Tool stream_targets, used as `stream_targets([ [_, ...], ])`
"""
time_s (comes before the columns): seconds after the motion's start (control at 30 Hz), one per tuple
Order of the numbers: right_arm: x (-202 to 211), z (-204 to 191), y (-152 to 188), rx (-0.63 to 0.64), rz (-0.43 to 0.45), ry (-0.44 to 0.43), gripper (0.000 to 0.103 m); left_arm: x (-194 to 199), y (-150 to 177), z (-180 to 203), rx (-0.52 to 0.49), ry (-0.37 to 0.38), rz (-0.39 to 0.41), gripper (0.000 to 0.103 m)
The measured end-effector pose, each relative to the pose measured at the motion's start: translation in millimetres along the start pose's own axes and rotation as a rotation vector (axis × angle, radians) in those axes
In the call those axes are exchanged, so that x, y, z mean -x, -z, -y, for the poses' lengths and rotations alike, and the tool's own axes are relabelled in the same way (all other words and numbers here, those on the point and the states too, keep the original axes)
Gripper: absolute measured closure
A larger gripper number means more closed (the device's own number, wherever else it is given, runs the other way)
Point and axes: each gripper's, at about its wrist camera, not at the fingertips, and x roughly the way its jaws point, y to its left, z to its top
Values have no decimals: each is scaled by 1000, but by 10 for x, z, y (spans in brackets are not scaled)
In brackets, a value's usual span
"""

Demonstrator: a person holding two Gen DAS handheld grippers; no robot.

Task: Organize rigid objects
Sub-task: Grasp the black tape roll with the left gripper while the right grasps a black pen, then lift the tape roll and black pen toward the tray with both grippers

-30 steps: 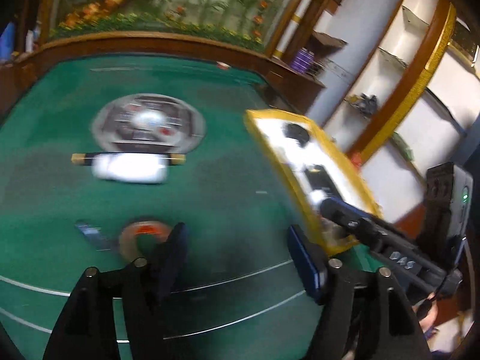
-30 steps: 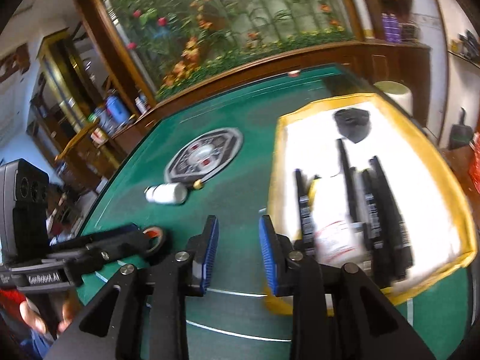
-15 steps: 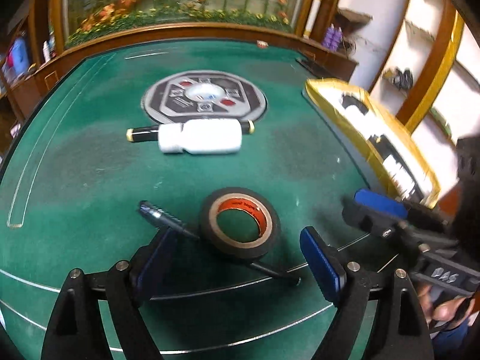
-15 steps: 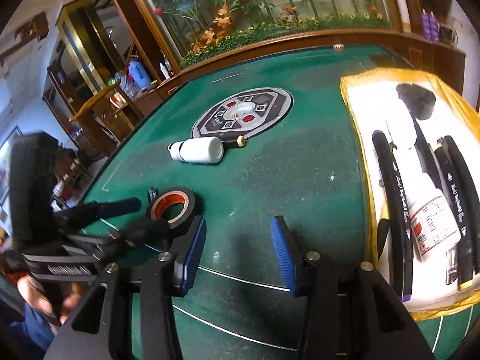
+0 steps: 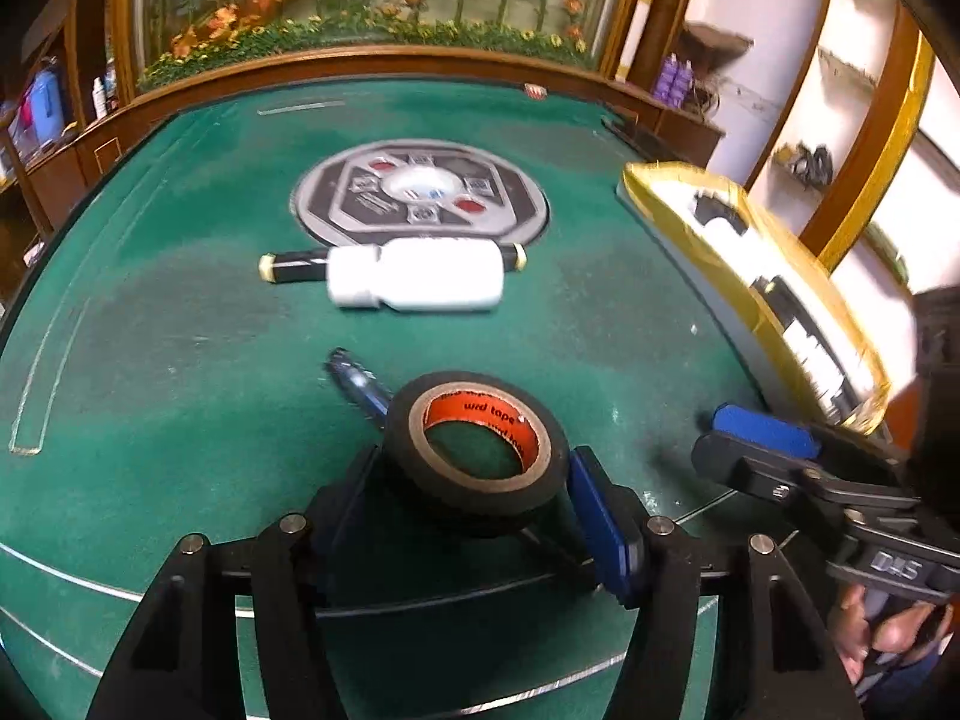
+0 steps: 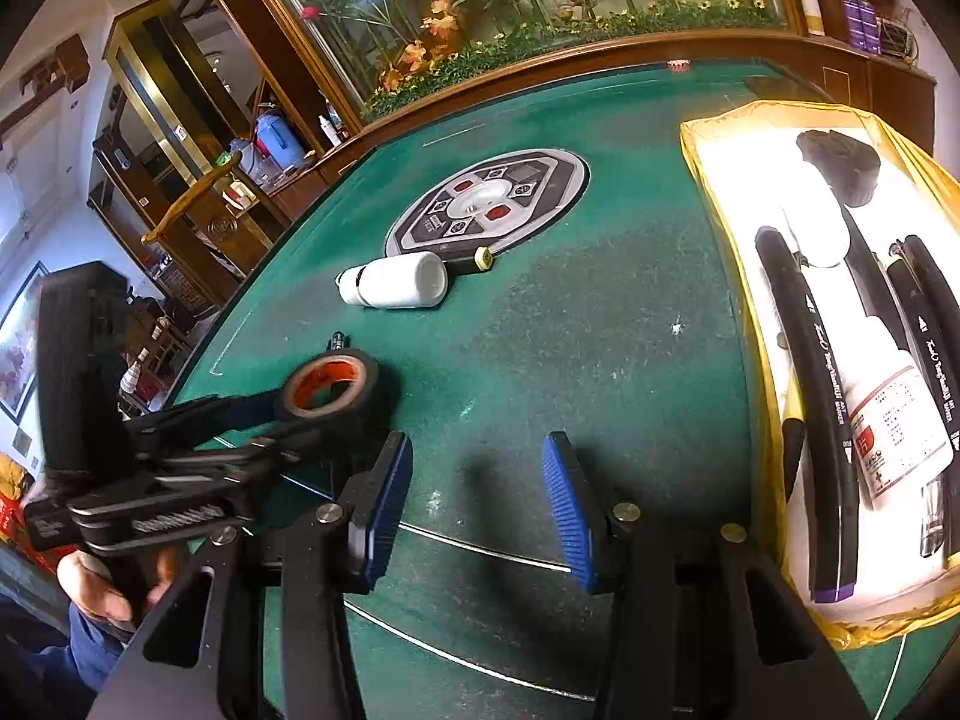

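A black tape roll (image 5: pixel 480 501) with an orange core sits on the green felt between the pads of my left gripper (image 5: pixel 474 468), whose jaws are closing and touch its sides. In the right wrist view the tape roll (image 6: pixel 369 399) shows at the tips of the left gripper (image 6: pixel 324 405). A blue pen (image 5: pixel 357 387) lies partly under the roll. Farther back a white bottle (image 5: pixel 420 282) lies on its side against a black marker (image 5: pixel 294 267) with gold ends. My right gripper (image 6: pixel 477 456) hovers open over bare felt, nothing between its fingers.
A yellow-rimmed white tray (image 6: pixel 690 138) at the right holds black markers, white bottles and a black roll. A round grey emblem (image 5: pixel 420 192) marks the table's middle. A wooden rail with flowers behind it bounds the far side. A hand (image 5: pixel 888 630) holds the right gripper.
My left gripper came forward and down around the tape roll and its jaws narrowed onto it. The right gripper swung left, away from the tray, and its jaws widened a little.
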Motion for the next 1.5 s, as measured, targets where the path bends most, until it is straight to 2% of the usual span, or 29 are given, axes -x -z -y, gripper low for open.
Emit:
stream_targets([
  [0.17,-38,-137,-15,62,-9,41,59,273,60,-397,84,-28,66,37],
  [0.27,-112,-354,-47,120,-49,-12,59,274,126,-642,148,-40,52,37],
  [0.33,-205,-555,-80,180,-95,-49,59,279,151,-774,203,-3,42,37],
  [0.37,-260,-644,-98,208,-115,-51,60,294,157,-795,210,18,47,37],
  [0.47,-434,-839,-178,268,-144,-30,62,280,163,-804,208,5,46,37],
  [0.57,-645,-976,-231,319,-179,-3,81,226,154,-775,198,-6,25,37],
  [0.63,-785,-1009,-247,334,-204,20,88,175,139,-773,197,-8,8,37],
  [0.73,-821,-1091,-222,383,-189,61,95,126,125,-805,212,3,-5,37],
  [0.83,-788,-1139,-188,426,-168,87,95,110,121,-790,206,-6,-6,37],
  [1.03,-651,-992,-191,296,-131,-11,95,201,130,-762,189,7,49,37],
  [1.3,-437,-816,-211,195,-85,-72,95,277,117,-670,160,-41,92,37],
  [1.5,-126,-615,-224,138,-29,-76,95,265,106,-567,168,-12,85,37],
])
